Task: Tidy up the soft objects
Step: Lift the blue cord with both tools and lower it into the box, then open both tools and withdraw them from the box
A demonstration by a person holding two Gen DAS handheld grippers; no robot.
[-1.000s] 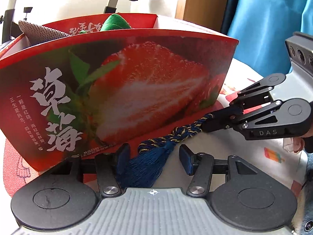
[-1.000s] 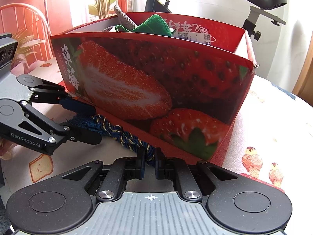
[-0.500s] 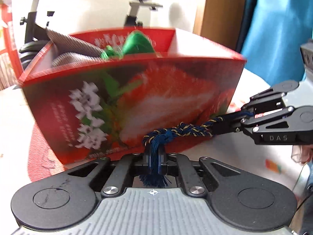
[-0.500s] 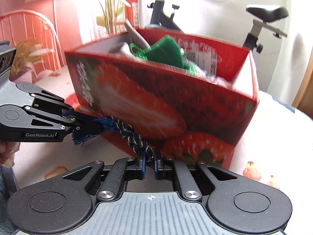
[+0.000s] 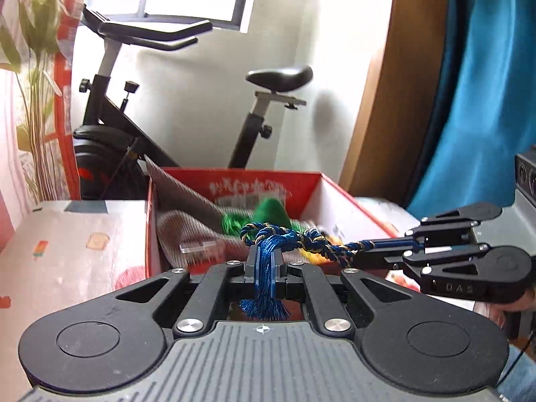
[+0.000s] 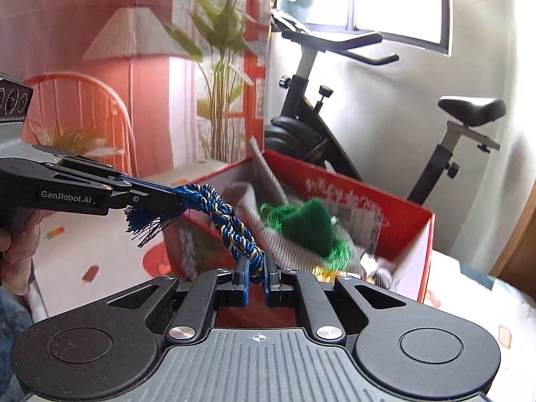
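The left tongs are clamped tight on the tassel end of the blue twisted cord; the right tongs pinch its other end just as firmly. The cord hangs stretched between them, above the near wall of the red box, where a green soft item and grey cloth already lie. Doing this well likely means carrying both ends forward together over the box interior, lowering, then releasing without snagging the rim.

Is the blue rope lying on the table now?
No, the blue rope hangs in the air above the red box, held at its ends by the left gripper and the right gripper.
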